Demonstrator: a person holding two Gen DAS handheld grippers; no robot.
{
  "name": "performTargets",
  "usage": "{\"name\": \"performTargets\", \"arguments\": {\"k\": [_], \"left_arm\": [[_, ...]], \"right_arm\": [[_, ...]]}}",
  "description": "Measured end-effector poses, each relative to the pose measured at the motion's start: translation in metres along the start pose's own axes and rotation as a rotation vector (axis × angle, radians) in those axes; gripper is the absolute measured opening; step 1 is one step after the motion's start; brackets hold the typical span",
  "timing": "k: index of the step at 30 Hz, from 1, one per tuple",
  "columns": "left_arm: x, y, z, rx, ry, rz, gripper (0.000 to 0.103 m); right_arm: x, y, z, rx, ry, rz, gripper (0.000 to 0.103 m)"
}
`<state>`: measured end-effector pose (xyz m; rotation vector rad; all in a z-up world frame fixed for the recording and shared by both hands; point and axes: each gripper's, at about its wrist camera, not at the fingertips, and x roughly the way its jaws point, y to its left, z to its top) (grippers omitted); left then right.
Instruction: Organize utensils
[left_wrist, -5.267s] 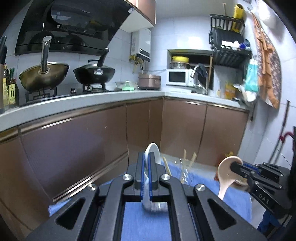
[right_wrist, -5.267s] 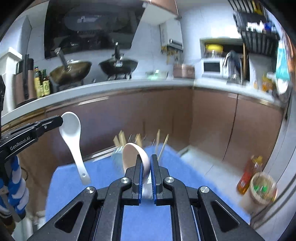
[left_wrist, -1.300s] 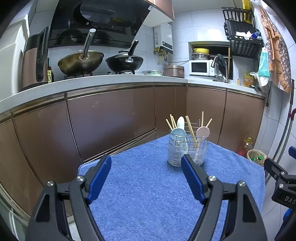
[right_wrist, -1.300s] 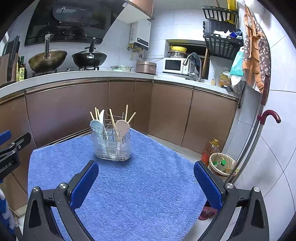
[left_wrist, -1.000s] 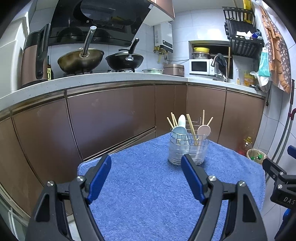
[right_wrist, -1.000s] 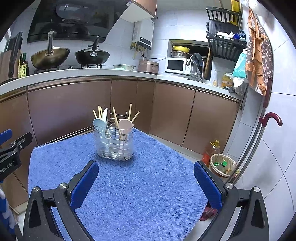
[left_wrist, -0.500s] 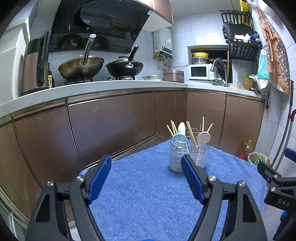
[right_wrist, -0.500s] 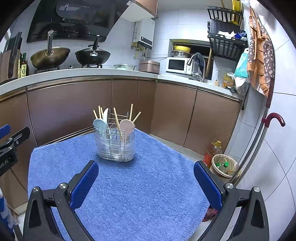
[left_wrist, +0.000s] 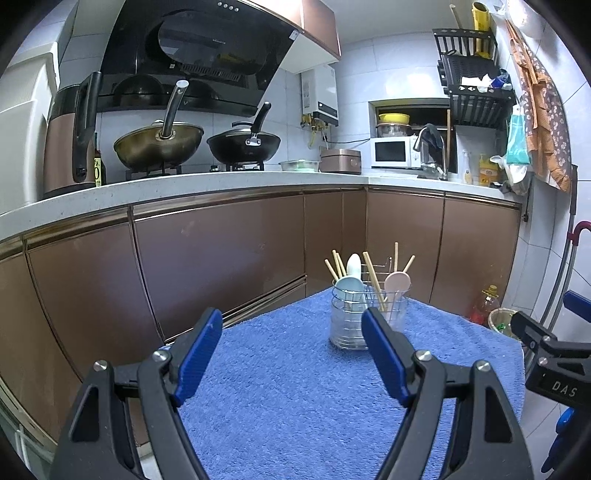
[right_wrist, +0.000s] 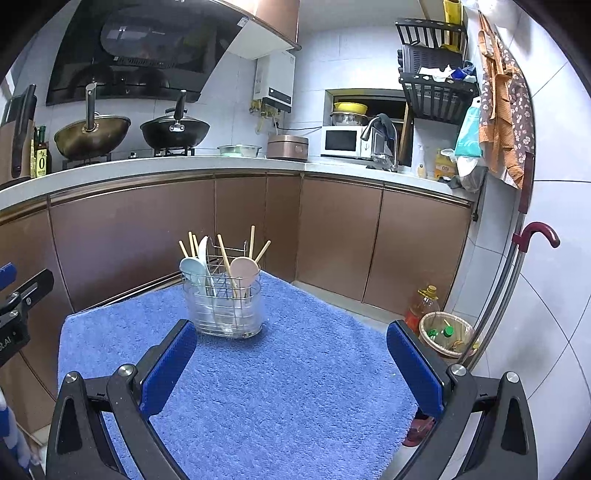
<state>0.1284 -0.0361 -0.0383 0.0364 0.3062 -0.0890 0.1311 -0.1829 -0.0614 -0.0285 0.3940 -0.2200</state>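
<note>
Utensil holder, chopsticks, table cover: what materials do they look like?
Utensil holder: clear glossy plastic shell, probably, with a shiny metal wire rack; contents show through.
Chopsticks: pale matte sticks, likely wood or bamboo.
Table cover: blue terry towel, looped pile visible.

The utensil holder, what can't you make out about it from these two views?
- Holder, right wrist view: the spoon handles and chopstick bottoms blur behind the wires and clear wall.
- Left wrist view: the left gripper's finger covers the holder's lower right corner.
- Both views: exact chopstick count unclear; they overlap.
- The towel's near edge is cut off by the frame.
</note>
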Motion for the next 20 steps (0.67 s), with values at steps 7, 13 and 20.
{"name": "performTargets", "arguments": {"k": [7, 13, 20], "left_arm": [[-0.0058, -0.0020, -0.0011, 0.002, -0.014, 0.000, 0.076], [-0.0052, -0.0031, -0.0019, 0.000, 0.001, -0.002, 0.076], [-0.0027, 0.0002, -0.0016, -0.006, 0.011, 0.001, 0.077]], "right_arm": [[-0.0024, 0.0017, 0.0004, 0.001, -0.008, 0.004, 0.103], [-0.0023, 0.0024, 0.0006, 0.002, -0.004, 0.006, 0.103], [-0.0027, 0.0019, 0.0005, 0.001, -0.005, 0.006, 0.103]]}}
